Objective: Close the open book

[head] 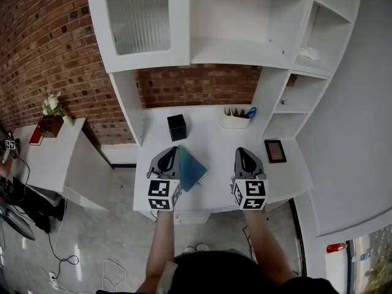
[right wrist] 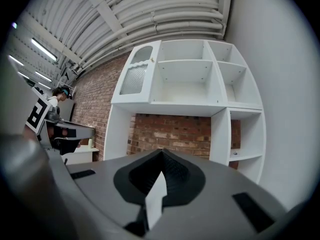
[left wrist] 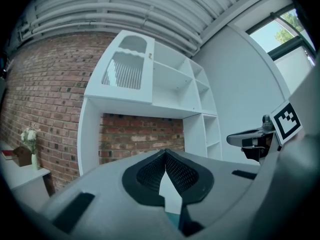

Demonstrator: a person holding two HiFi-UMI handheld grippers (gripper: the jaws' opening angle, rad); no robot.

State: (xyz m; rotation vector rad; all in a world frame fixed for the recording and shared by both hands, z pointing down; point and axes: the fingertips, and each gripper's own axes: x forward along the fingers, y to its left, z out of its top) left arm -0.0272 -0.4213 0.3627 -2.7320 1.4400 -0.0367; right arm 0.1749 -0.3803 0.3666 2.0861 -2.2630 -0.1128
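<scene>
A teal-blue book (head: 193,169) lies flat on the white desk (head: 214,141) with its cover up; no open pages show. My left gripper (head: 173,150) hangs level just over the book's left edge, its jaws shut with nothing between them; in the left gripper view the jaws (left wrist: 165,152) meet at the tips and a sliver of teal book (left wrist: 173,220) shows below. My right gripper (head: 241,151) hangs level over bare desk to the right of the book, also shut and empty (right wrist: 161,151).
At the back of the desk stand a black cube box (head: 176,127) and a white pen holder (head: 236,119). A dark framed tablet (head: 275,150) lies at the right. White shelves (head: 245,23) rise above against a brick wall. A side table (head: 49,146) stands at the left.
</scene>
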